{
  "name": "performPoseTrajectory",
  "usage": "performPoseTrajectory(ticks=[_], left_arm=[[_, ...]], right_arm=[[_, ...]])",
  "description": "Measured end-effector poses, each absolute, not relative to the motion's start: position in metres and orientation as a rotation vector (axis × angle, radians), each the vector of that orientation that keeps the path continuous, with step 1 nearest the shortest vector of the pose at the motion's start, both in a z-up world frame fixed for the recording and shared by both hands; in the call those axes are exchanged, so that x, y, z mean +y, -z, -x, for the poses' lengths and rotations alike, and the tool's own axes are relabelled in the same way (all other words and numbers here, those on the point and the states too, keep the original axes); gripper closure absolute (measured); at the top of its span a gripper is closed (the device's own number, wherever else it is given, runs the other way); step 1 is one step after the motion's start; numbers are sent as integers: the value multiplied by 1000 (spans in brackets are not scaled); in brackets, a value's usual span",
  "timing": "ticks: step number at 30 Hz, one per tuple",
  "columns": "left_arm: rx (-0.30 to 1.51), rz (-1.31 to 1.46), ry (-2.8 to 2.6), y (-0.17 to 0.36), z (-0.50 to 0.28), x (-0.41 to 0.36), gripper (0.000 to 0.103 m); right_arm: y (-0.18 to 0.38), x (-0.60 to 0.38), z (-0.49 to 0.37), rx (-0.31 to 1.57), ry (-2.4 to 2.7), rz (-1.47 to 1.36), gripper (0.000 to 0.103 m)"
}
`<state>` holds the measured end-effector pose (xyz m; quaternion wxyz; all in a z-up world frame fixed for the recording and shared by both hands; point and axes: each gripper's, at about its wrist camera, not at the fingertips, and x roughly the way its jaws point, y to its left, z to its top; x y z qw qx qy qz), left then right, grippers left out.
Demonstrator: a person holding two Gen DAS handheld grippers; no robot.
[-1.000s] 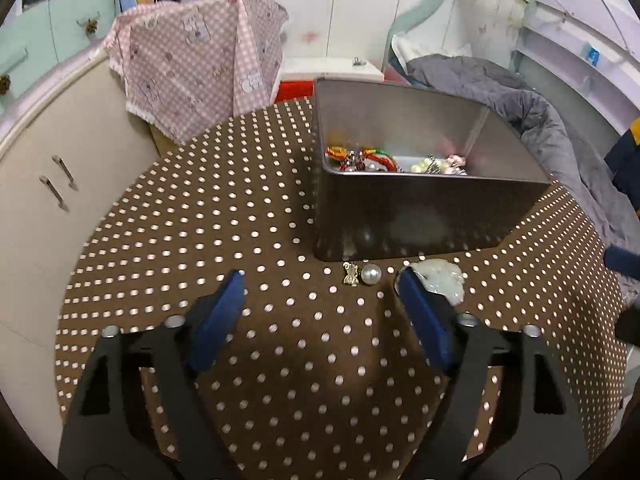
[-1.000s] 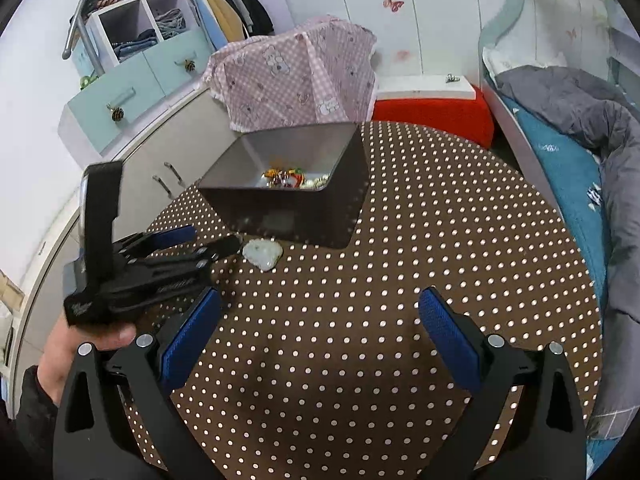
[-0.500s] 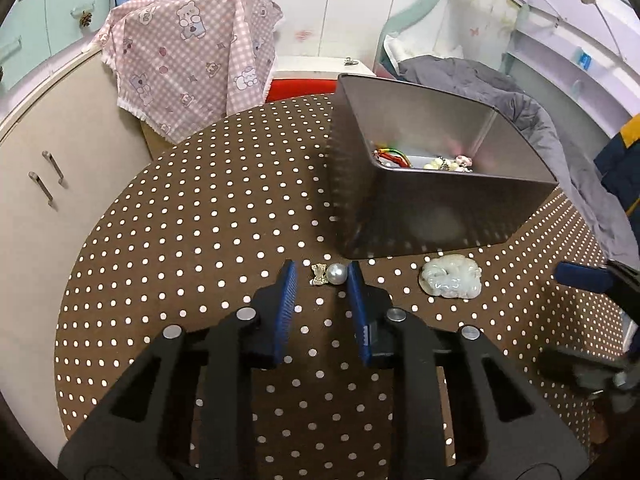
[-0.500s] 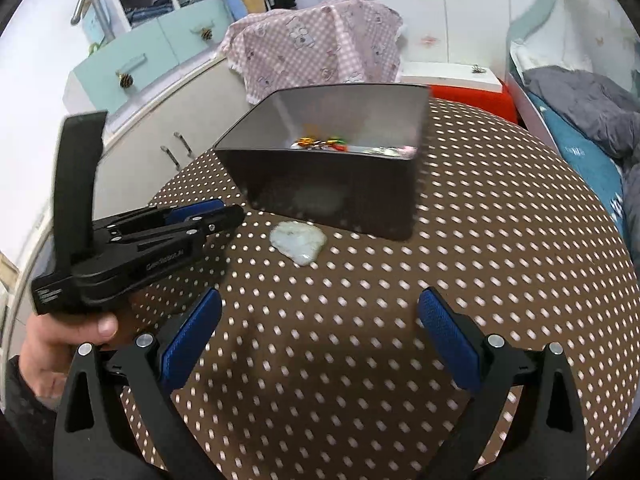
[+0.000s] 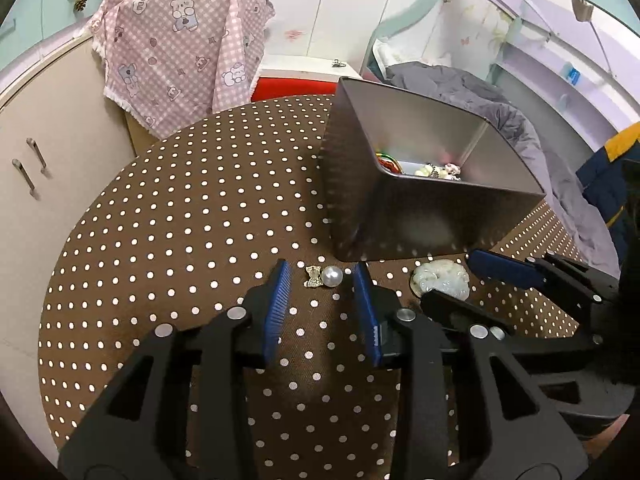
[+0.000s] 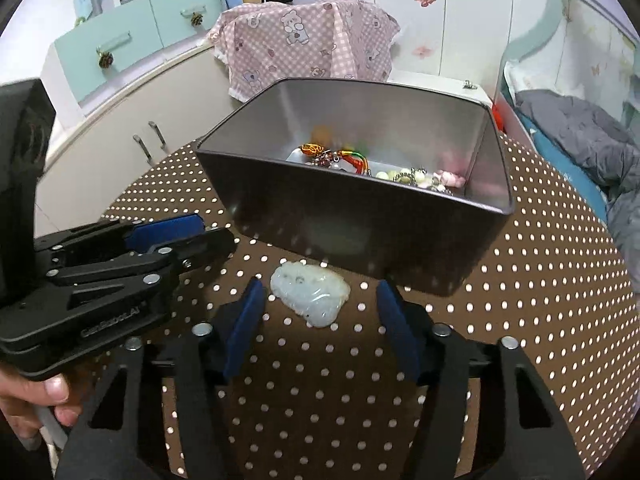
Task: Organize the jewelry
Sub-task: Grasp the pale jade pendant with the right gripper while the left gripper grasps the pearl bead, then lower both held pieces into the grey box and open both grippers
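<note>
While the left gripper (image 5: 322, 276) opens its jaws around the pearl brooch (image 5: 325, 277) and the right gripper (image 6: 318, 300) closes on the jade pendant (image 6: 310, 294), both ungripped on the tabletop (image 5: 180, 220), each needs pinching, then lifting into the metal tin (image 6: 360, 224).

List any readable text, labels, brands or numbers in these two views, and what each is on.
Embossed lettering on the side of the left gripper, in the right wrist view: too faint and blurred to read for certain.
Metal tin: no label or print visible.
Pink checked cloth: bear pictures and small marks only, no readable words.
Pale carved pendant, pearl charm, dotted tablecloth: no text.
</note>
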<state>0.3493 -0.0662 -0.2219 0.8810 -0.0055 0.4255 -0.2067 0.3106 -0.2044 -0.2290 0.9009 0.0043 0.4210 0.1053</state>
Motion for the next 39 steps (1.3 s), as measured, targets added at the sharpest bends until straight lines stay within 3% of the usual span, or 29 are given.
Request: performPoseTrajectory(ticks=[3,4,5,6,9,26,39], left_arm=[[885,-6,430,222,-349,-66,72],[884,-20,428,222,-349,-67,72],[882,-28,431,221,-348,-68,72],[881,-29,441,221,-348,-69,82],[882,-26,445,221,-346,-71,88],[819,-38,430,205,-312,-52,89],[635,-67,483,120,-312,-67,89]], right_arm=[[230,-196,-312,871,-221,48,57],[230,-194,-311,868,-224,60,65],[231,-192,-311,867,-225,65,65],[232,-191,-309,867,-227,67,65],[233,-195,-305,867,-242,56,65],[204,-227,-255,834,-282,-38,65],[112,-258,-273,646,-290,-59,65]])
